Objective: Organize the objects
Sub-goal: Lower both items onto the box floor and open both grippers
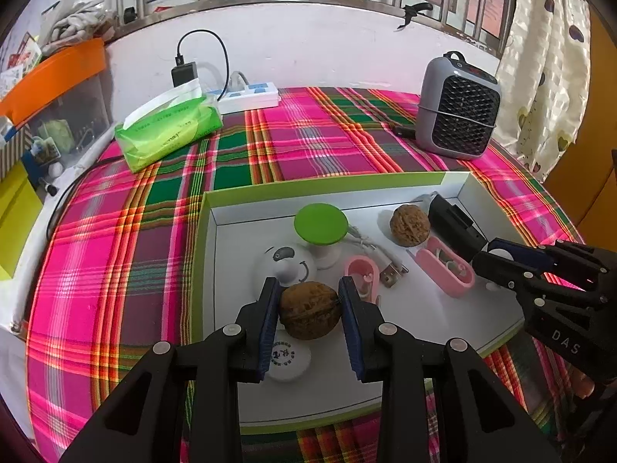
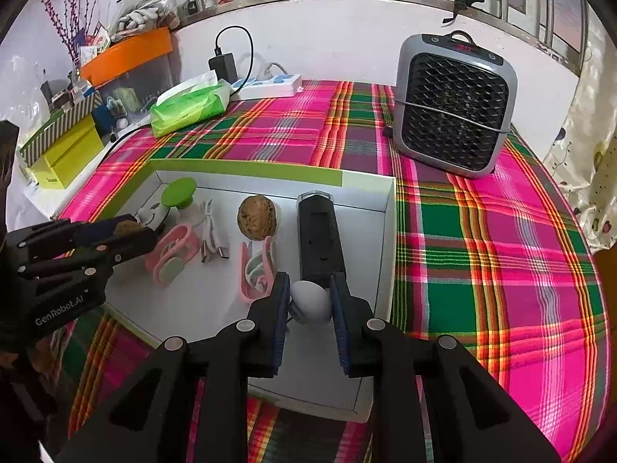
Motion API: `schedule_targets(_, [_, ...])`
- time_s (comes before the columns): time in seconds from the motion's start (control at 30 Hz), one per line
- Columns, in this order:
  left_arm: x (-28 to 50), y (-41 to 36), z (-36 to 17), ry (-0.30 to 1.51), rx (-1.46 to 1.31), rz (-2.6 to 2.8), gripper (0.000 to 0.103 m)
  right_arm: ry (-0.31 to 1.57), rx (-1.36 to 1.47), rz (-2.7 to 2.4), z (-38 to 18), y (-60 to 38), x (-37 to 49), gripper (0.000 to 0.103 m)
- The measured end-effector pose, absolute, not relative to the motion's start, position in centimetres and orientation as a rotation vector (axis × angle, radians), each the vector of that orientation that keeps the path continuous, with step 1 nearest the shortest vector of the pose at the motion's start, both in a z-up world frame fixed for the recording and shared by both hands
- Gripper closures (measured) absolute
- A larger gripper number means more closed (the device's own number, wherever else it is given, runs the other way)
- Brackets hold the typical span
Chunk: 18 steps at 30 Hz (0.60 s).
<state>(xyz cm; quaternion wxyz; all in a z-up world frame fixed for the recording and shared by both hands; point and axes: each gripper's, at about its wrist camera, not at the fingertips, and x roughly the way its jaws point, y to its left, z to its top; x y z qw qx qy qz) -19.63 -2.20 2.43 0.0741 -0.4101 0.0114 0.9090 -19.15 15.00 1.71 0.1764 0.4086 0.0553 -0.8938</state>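
A shallow white box with a green rim (image 1: 324,187) (image 2: 246,168) lies on the plaid cloth. My left gripper (image 1: 308,283) is shut on a brown walnut (image 1: 310,310) low over the box's near left part, above a white round disc (image 1: 287,359). My right gripper (image 2: 310,277) is shut on a small white egg-shaped object (image 2: 312,301) over the box's right side, just before a black device (image 2: 318,235). Inside the box also lie a second walnut (image 1: 409,225) (image 2: 256,218), two pink clips (image 1: 449,270) (image 2: 256,270), a white USB cable (image 2: 212,239), a green-topped white piece (image 1: 320,222) and a white smiley ball (image 1: 287,262).
A grey fan heater (image 1: 459,112) (image 2: 455,104) stands at the back right of the table. A green tissue pack (image 1: 169,127) and a white power strip (image 1: 250,98) lie at the back left. An orange-lidded bin (image 1: 54,73) and boxes stand beyond the left edge.
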Motion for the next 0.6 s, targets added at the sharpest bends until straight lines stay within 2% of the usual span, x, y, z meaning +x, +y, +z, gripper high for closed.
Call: schedule_targets(0.6, [-18.68, -2.13, 2.61, 0.085, -1.254, 2.723, 0.074, 0.213, 1.165, -2.516, 1.46, 14.32, -18.55, 0.08])
